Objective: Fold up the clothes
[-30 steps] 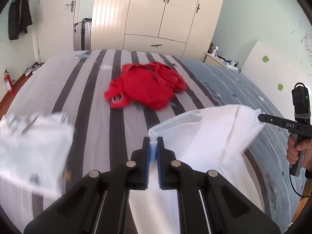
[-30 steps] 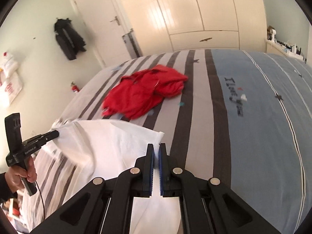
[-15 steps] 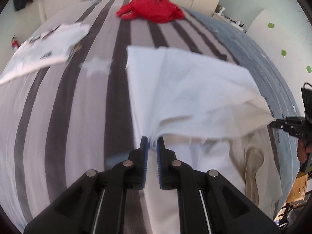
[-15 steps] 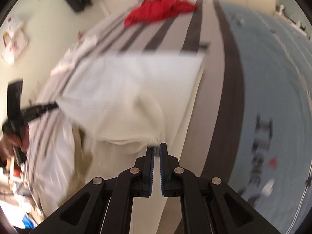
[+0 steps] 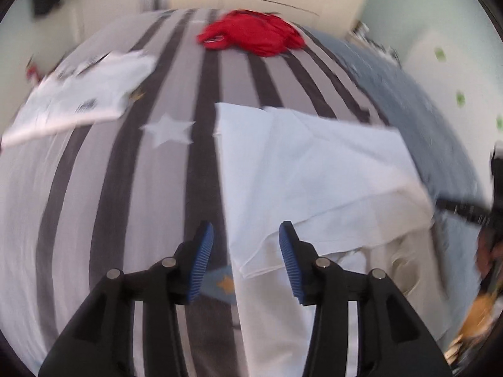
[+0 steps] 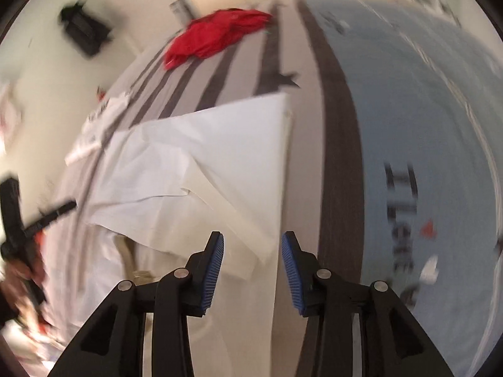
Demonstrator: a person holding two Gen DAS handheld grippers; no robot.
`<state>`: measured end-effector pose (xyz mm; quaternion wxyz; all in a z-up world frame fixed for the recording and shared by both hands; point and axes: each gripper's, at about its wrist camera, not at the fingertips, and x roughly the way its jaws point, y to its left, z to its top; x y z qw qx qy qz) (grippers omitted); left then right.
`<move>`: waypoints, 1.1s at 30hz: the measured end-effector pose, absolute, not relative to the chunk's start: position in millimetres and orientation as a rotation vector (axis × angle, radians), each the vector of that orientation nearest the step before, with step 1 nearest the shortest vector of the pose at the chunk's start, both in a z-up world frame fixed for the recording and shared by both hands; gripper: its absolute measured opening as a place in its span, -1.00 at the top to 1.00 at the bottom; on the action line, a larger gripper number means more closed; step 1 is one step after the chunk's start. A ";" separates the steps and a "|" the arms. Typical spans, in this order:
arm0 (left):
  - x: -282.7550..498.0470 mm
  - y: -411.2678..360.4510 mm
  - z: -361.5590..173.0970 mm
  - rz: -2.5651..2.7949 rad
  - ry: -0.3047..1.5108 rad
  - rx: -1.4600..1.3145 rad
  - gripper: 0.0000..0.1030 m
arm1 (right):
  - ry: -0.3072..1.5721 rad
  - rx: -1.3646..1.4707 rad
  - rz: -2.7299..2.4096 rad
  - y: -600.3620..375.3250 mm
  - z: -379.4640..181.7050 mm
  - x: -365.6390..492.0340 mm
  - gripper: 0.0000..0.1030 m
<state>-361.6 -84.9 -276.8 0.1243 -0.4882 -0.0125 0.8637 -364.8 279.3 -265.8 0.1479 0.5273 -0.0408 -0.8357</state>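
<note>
A white garment (image 5: 314,169) lies spread on the striped bedspread (image 5: 132,188), its far half folded back over the near half so that a doubled edge runs across the cloth just ahead of both tools. The left gripper (image 5: 245,248) hangs over the garment's left corner with its jaws parting; the corner of the folded layer sits between the blue pads (image 5: 201,251) but neither pad presses on it, so the cloth is let go. The right gripper (image 6: 253,251) stands the same way at the opposite corner, jaws spreading, the folded corner lying loose between its pads (image 6: 217,257) and not pinched. Each tool is held in a person's hand, seen blurred at the edge of the other camera's view. Farther up the bed a crumpled red garment (image 5: 251,33) sits near the wardrobe end, well apart from the white one. Off to the left lies another white piece with dark print (image 5: 81,94), flat on the stripes.
</note>
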 end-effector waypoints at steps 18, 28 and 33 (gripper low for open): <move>-347.1 -101.2 -279.4 2.511 -0.030 -1.426 0.99 | -0.034 1.484 -2.394 277.5 -273.1 -362.3 0.98; -342.0 -104.3 -312.3 2.452 -0.022 -1.538 0.99 | 0.050 1.565 -2.321 280.1 -304.0 -352.4 0.98; -336.5 -104.9 -304.7 2.410 -0.037 -1.568 0.95 | 0.043 1.569 -2.209 275.6 -298.5 -345.9 0.93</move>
